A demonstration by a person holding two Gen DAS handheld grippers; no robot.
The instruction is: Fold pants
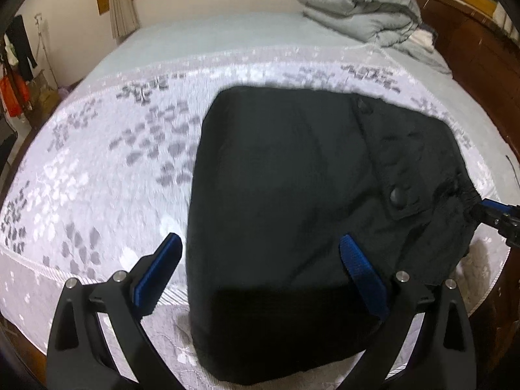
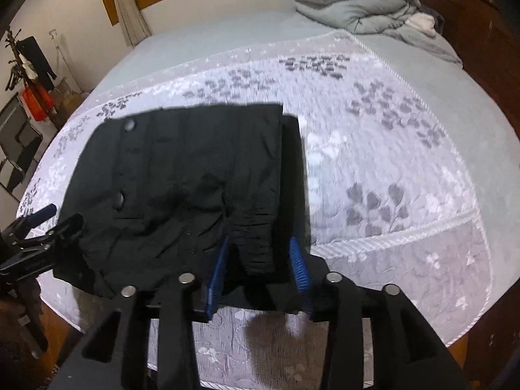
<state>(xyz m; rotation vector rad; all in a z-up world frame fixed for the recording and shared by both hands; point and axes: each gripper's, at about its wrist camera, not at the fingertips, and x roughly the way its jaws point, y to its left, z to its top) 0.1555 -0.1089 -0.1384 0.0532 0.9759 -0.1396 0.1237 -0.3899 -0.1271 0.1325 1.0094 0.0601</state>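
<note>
black pants (image 1: pixel 292 195), folded into a thick squarish bundle, fill the near middle of the left wrist view and lie on the near part of the bed (image 1: pixel 97 178), their near edge hanging a little over the bed's front side. left gripper (image 1: pixel 260 260) hovers over the near left part of the bundle with its blue-padded fingers (image 1: pixel 159 269) spread wide, one over the bedspread just left of the cloth and one over the cloth itself; nothing is between them. on the right half of the pants a pocket flap carries a round button (image 1: pixel 398 195), and a second button sits farther away.

right gripper (image 2: pixel 260 260) is at the near right corner of the pants (image 2: pixel 182 178), where the gathered waistband hangs between its blue pads (image 2: pixel 299 260). the jaws stand partly apart on either side of that cloth, and whether they press it i cannot tell. from the left wrist view its tip touches the bundle's right edge.

far right on the bed lies a heaped grey duvet (image 1: pixel 357 3). a wooden headboard (image 1: pixel 471 48) runs along the right side, a curtain (image 1: pixel 122 3) hangs at the far wall, and a coat stand (image 2: pixel 29 74) with clothes is at the far left.
</note>
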